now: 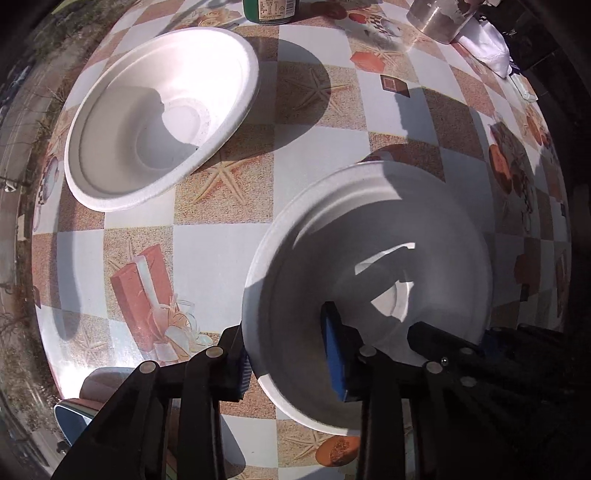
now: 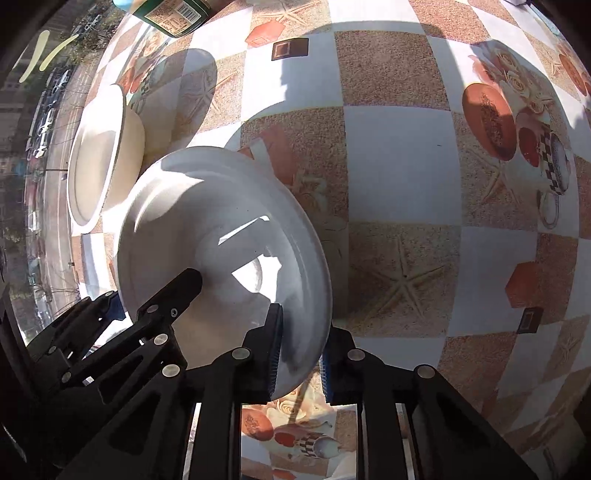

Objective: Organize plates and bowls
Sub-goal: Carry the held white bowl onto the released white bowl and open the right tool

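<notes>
A white foam bowl (image 1: 369,258) is held tilted above the checked tablecloth (image 1: 207,243). My left gripper (image 1: 288,354) is shut on its near left rim, one blue pad inside and one outside. My right gripper (image 2: 299,354) is shut on the opposite rim of the same bowl (image 2: 221,236). The left gripper's fingers (image 2: 177,291) show at the left of the right wrist view. A second white bowl (image 1: 162,114) rests on the table at the far left; it also shows in the right wrist view (image 2: 99,162).
A green labelled bottle (image 1: 269,11) stands at the far edge and shows in the right wrist view (image 2: 173,14). A metal container (image 1: 439,18) and a white bag (image 1: 487,48) are at the far right. The table edge runs along the left.
</notes>
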### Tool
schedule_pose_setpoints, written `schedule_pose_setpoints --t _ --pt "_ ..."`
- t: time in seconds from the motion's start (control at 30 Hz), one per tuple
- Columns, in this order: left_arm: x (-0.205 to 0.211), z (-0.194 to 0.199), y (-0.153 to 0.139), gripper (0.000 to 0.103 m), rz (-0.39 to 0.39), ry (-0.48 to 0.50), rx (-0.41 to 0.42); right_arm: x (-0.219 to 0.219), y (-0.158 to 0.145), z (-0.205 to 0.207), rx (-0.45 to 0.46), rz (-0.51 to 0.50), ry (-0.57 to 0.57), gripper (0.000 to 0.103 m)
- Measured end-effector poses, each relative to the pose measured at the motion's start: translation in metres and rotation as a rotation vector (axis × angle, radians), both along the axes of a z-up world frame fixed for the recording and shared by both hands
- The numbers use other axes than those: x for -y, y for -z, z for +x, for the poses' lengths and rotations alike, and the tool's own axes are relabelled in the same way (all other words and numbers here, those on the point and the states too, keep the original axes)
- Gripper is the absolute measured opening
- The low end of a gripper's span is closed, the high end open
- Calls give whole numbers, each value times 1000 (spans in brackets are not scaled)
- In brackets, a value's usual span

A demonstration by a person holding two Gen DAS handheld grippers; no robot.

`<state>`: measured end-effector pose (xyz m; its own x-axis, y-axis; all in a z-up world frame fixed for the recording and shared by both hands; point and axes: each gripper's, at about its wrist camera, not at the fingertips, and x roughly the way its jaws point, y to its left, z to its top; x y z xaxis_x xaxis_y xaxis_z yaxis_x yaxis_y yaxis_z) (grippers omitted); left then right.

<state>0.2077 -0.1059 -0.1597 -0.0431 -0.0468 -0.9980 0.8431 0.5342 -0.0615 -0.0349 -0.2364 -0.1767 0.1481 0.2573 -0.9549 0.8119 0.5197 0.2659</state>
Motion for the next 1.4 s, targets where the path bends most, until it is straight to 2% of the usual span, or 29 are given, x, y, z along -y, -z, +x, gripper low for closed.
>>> schedule_pose_setpoints --t 0.27,0.43,0.53,0.73,0.83,0.87,1.0,1.1,1.17,1.4 --pt "-56 -7 -3 36 29 20 -17 -49 -2 -10 -9 29 -65 21" --pt "-72 -9 -13 36 28 33 -25 -79 -7 -17 -9 49 -88 21" --pt "-70 -17 -28 36 11 61 -12 -96 -19 -29 5 40 -91 21" --pt "-59 -71 -56 36 -28 176 17 -108 -47 -57 40 18 -63 21" --pt "-51 -100 -60 37 -41 247 16 -102 -59 -81 48 7 -28 21" --pt "-54 -115 -71 37 -44 274 15 -100 -62 -89 49 4 -14 21" --pt "-45 -141 -75 37 -37 370 6 -93 -67 -114 43 -5 36 21" --pt "-38 -161 -65 37 -24 429 -8 -80 -72 -139 31 3 72 21" --pt "-29 -172 -55 37 -11 455 -19 -81 -71 -149 24 11 92 21" --pt "-21 -194 -45 37 16 499 -34 -87 -63 -176 5 44 156 21"
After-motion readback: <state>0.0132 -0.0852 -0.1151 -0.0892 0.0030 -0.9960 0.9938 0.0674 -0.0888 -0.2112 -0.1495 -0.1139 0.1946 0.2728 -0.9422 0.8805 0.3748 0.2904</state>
